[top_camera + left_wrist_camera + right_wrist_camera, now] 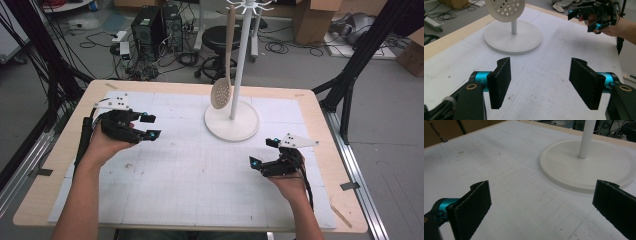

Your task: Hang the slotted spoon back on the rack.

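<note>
both claws, left claw [148, 126] and right claw [264, 152], are spread wide and empty over the worktop [190, 170], while the slotted spoon [223, 75] hangs on the white stand [235, 117], looks light and stiff, so i'd pinch the handle.

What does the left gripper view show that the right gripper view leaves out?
The left gripper view alone has the hanging slotted spoon, the other hand's gripper farther off, and its own left gripper, jaws apart. The right gripper view alone has its own right gripper, jaws wide apart. Both share the white stand's round base, its pole, and the gridded white mat on the table.
</note>
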